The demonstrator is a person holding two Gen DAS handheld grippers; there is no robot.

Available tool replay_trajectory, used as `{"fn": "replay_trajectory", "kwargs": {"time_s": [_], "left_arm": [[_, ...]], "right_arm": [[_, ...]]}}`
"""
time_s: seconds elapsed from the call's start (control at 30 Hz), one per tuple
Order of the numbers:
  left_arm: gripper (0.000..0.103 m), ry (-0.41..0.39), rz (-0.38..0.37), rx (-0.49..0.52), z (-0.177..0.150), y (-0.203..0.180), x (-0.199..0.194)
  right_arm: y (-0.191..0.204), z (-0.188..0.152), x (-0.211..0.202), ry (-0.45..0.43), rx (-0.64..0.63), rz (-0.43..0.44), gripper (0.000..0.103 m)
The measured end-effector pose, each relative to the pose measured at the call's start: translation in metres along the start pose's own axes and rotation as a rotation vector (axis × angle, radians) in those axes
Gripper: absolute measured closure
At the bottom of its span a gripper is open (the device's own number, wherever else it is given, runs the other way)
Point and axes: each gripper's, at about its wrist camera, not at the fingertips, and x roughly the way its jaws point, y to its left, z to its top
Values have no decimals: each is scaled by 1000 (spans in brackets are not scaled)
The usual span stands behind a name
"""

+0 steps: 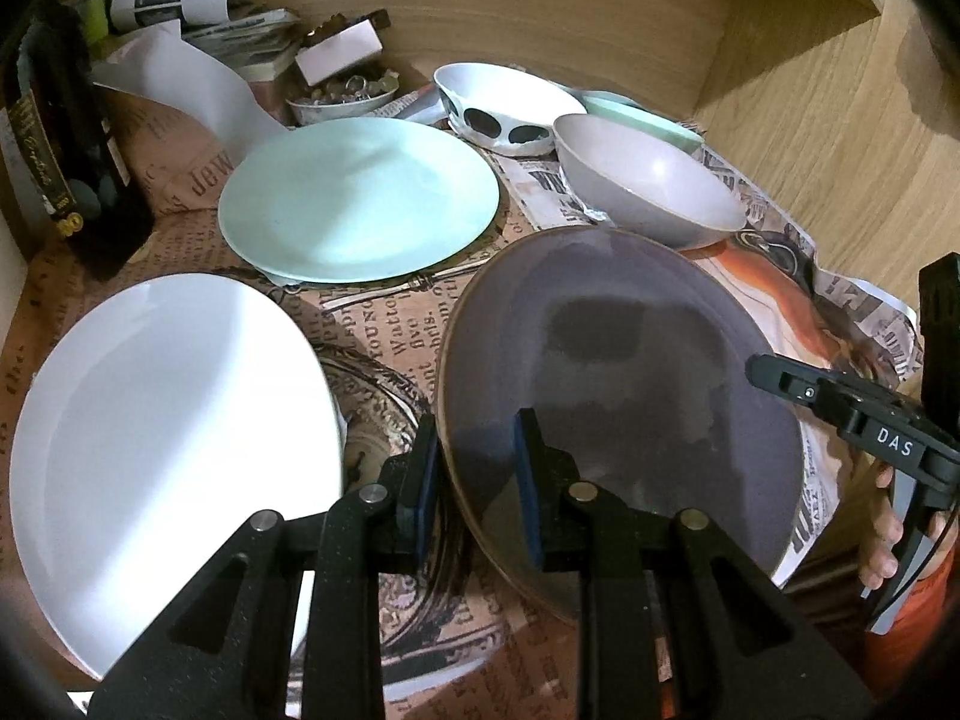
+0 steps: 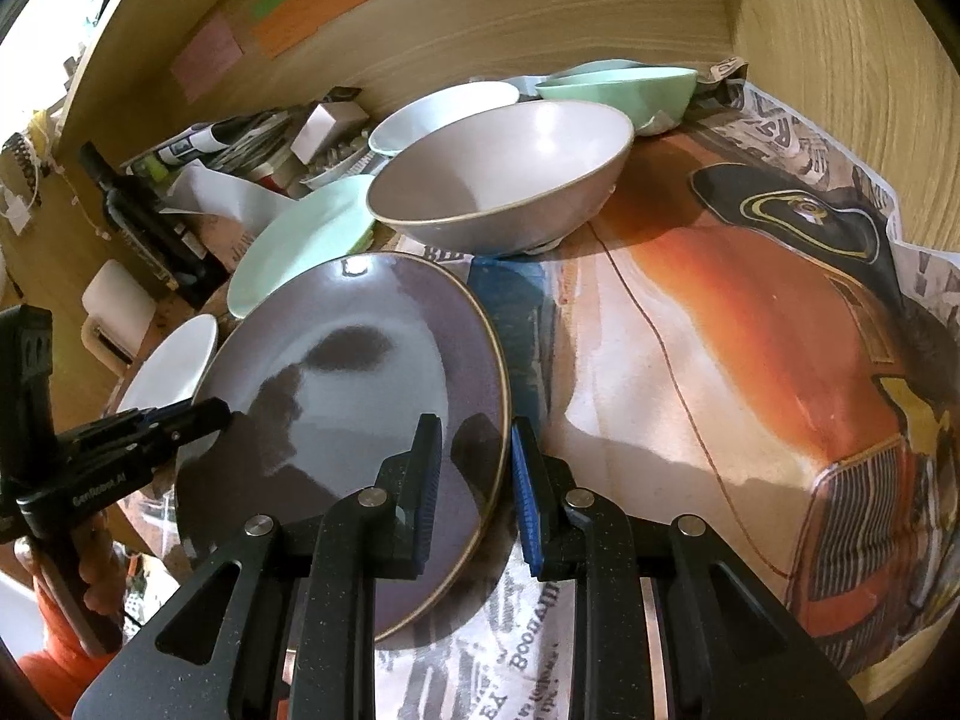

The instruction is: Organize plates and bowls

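A purple plate (image 1: 624,372) lies on the paper-covered table and also shows in the right wrist view (image 2: 360,396). My left gripper (image 1: 474,480) straddles its left rim, jaws apart, one finger on each side. My right gripper (image 2: 474,480) straddles its right rim the same way, not clamped. A white plate (image 1: 168,450) lies at the left, a mint plate (image 1: 360,198) behind. A grey-pink bowl (image 2: 504,180), a white spotted bowl (image 1: 504,108) and a mint bowl (image 2: 624,90) stand at the back.
A dark bottle (image 1: 54,168), papers (image 1: 198,6), a small white box (image 1: 339,51) and a dish of small items (image 1: 342,96) crowd the back left. Wooden walls (image 2: 540,12) close the back and right. A printed poster (image 2: 750,360) covers the table's right side.
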Motion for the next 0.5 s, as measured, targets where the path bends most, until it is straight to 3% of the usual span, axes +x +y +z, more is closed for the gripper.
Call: {"fn": "replay_trajectory", "kwargs": {"time_s": [0.5], "left_arm": [[76,7,-1,24,5,-3,7]], "right_arm": [[2,3,4,-7,-35,-22,75]]}}
